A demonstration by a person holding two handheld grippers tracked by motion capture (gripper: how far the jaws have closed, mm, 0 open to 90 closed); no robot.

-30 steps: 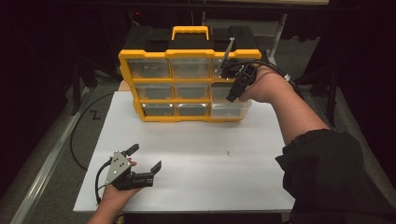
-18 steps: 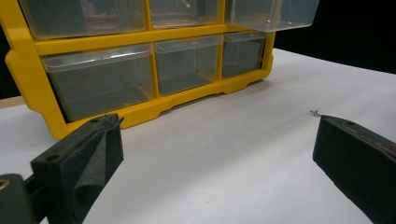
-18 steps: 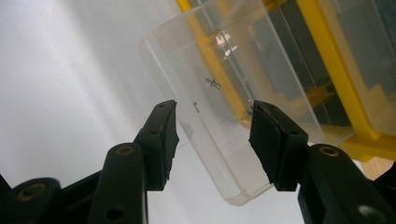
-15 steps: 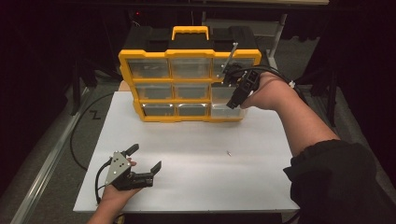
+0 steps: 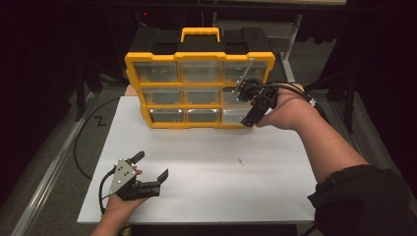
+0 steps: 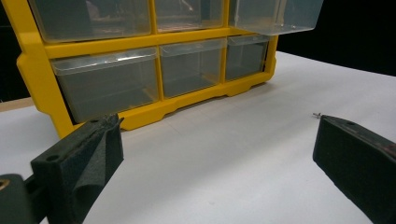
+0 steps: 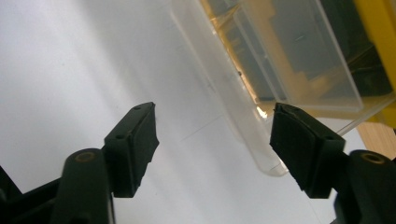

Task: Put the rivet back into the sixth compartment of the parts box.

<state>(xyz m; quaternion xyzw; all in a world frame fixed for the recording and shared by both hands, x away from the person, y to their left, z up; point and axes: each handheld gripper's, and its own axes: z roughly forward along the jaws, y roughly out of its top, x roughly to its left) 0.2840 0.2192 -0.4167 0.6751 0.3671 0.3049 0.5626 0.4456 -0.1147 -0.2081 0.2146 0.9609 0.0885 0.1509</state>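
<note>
The jaws of the right gripper [image 5: 250, 114] have just been opening and stand well apart with nothing pressed between them; a clear drawer [image 7: 261, 88], pulled partway out of the yellow organizer [image 5: 199, 57] at its right column, lies just ahead of them, its front lip near one jaw. The left gripper [image 5: 150, 169] rests open and empty on the white table [image 5: 206, 196], well apart from the organizer.

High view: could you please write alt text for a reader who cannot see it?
A person's right gripper, jaws just opening, sits at a pulled-out clear drawer of a yellow organizer on a white table. The left gripper rests open near a tiny screw.
</note>
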